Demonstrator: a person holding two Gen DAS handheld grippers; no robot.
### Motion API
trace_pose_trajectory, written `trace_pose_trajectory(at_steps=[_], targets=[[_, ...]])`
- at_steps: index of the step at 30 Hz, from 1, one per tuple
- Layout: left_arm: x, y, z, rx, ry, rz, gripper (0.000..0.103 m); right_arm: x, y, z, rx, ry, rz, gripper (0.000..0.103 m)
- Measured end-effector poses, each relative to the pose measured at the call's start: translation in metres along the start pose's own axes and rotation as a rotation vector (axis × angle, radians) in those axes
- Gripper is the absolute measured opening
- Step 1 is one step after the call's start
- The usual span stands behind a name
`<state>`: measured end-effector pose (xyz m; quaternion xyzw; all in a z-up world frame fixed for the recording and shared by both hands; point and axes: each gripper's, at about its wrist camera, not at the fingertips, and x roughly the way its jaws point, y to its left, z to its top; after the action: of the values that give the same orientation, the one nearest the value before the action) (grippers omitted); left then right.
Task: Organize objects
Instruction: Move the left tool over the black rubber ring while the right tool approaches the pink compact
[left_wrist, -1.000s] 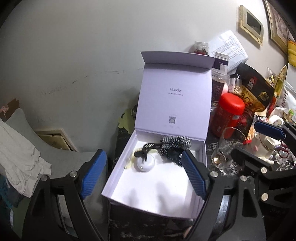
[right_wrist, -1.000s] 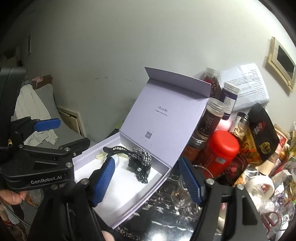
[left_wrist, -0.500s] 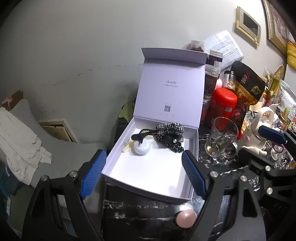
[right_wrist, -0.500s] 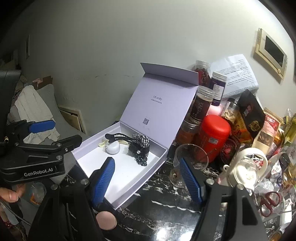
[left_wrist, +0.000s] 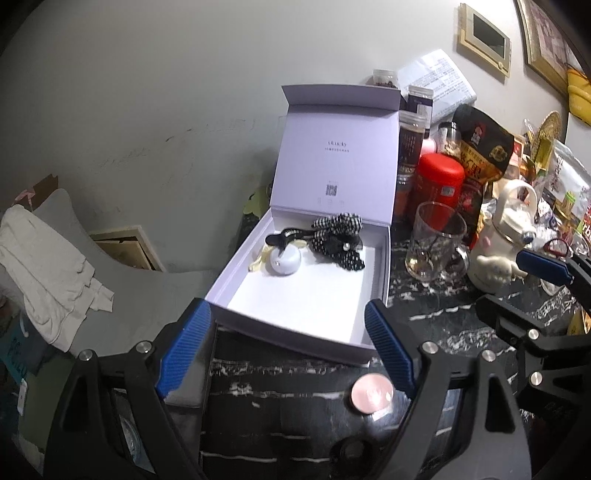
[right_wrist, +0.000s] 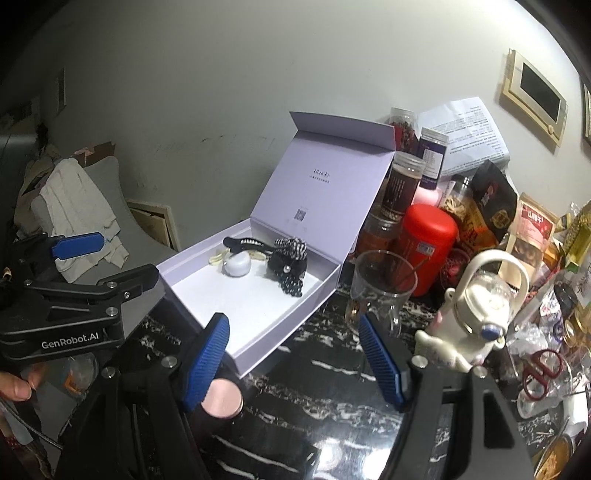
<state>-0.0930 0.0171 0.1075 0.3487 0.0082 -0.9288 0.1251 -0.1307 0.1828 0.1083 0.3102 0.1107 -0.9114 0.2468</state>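
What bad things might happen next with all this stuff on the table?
Two risks stand out:
1. The glass mug stands right beside the open box and close ahead of the right gripper, so a careless reach might knock it over.
2. The box's near left corner seems to hang past the table edge; pushing down there could tip it and spill the hair clip and bow.

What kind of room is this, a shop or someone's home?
Most likely a lived-in home: a cluttered dark marble counter crowded with food jars and snack bags, framed pictures on the wall, and laundry draped over a grey chair.
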Motion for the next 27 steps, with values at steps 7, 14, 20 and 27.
trace_pose_trajectory(at_steps=[7,14,20,27], targets=[[-0.005,-0.002,-0.026,0.002,0.019,-0.005,0.085,-0.009,0.003,-0.021,0.013,0.008,0.015,0.073],[-0.009,-0.002,-0.051,0.0,0.045,-0.023,0.085,-0.01,0.008,-0.044,0.015,0.038,0.03,0.073],[-0.005,-0.001,-0.074,-0.013,0.081,-0.052,0.085,-0.008,0.01,-0.064,0.028,0.07,0.046,0.073],[0.002,-0.007,-0.101,-0.001,0.124,-0.079,0.085,-0.001,0.009,-0.091,0.037,0.12,0.056,0.073]])
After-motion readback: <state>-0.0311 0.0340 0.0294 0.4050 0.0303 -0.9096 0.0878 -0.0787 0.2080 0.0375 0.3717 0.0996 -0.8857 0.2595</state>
